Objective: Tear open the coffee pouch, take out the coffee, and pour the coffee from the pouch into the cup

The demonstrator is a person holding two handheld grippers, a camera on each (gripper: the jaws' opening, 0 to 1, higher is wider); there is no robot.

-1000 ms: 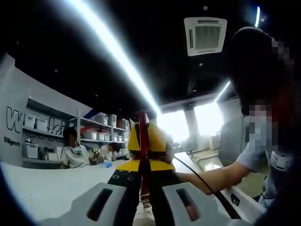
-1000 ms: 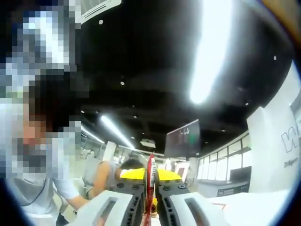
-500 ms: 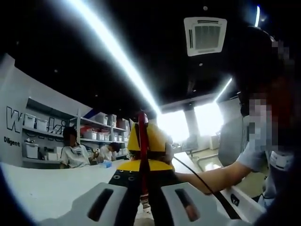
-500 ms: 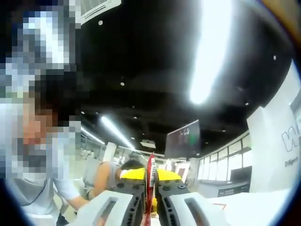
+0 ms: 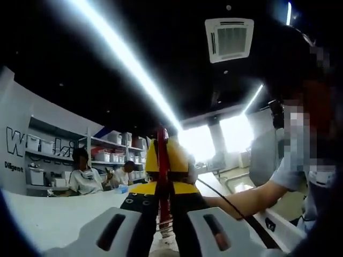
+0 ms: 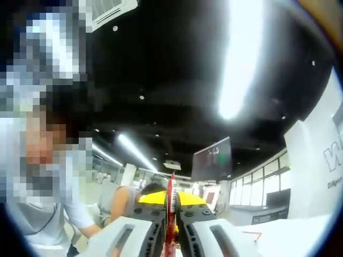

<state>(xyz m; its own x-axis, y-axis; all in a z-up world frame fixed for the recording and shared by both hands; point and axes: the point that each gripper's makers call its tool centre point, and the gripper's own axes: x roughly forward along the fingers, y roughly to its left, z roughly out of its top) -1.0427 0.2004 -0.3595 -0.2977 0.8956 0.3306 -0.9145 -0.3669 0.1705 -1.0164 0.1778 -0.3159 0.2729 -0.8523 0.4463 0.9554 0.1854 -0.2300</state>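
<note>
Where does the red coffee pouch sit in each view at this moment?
Left gripper view: the pouch stands edge-on at bottom centre, pinched between that view's jaws, with the other gripper's yellow body right behind it.
Right gripper view: the pouch is again edge-on at bottom centre between the jaws.
Shared landmark: the white wall with dark lettering.

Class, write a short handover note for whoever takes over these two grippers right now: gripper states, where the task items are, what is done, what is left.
Left gripper: shut on the red coffee pouch, seen edge-on and held up.
Right gripper: shut on the same pouch from the opposite side; its yellow body faces the left gripper view.
Done: pouch is pinched by both grippers; whether it is torn cannot be told.
Left: tear it open if not yet done, then pour the coffee into the cup.
</note>
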